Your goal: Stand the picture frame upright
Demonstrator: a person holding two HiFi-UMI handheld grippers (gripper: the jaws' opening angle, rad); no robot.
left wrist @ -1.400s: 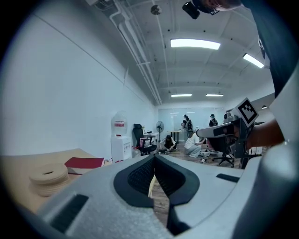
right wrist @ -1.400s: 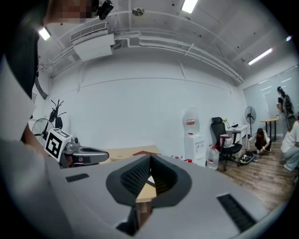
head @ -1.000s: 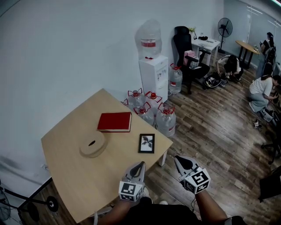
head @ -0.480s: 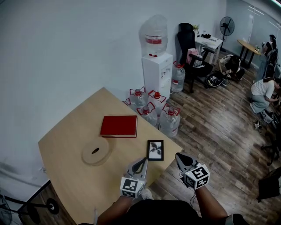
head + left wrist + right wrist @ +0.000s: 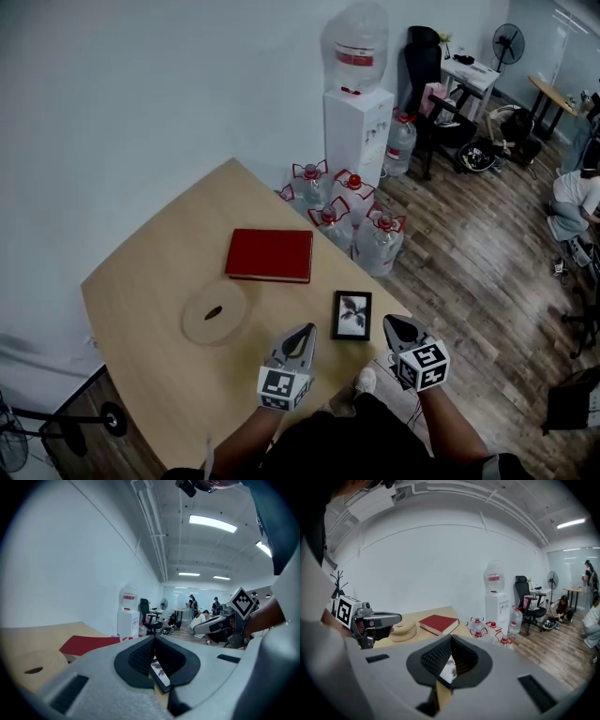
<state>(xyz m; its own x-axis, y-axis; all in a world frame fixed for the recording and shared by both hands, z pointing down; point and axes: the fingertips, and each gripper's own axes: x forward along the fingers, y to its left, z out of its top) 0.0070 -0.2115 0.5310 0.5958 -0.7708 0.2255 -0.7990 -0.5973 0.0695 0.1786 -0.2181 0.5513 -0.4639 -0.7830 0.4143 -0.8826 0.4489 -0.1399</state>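
A small black picture frame (image 5: 352,315) lies flat on the wooden table (image 5: 141,281), near its right corner. Just short of the frame's left side, my left gripper (image 5: 305,330) hovers with its jaws shut and nothing in them. My right gripper (image 5: 390,323) is at the frame's right side, over the table's edge, also shut and empty. The left gripper view shows the frame (image 5: 159,671) through the gap under the closed fingertips. In the right gripper view the frame (image 5: 449,668) shows the same way, with the left gripper (image 5: 396,617) at the left.
A red book (image 5: 270,254) lies behind the frame and a round wooden disc (image 5: 215,312) to its left. Several water bottles (image 5: 356,225) and a water dispenser (image 5: 357,122) stand on the floor beyond the table's right edge. People sit at the far right.
Both grippers have come forward over the table's near corner, and the frame now lies between their tips. Frame, book and disc have not moved on the table.
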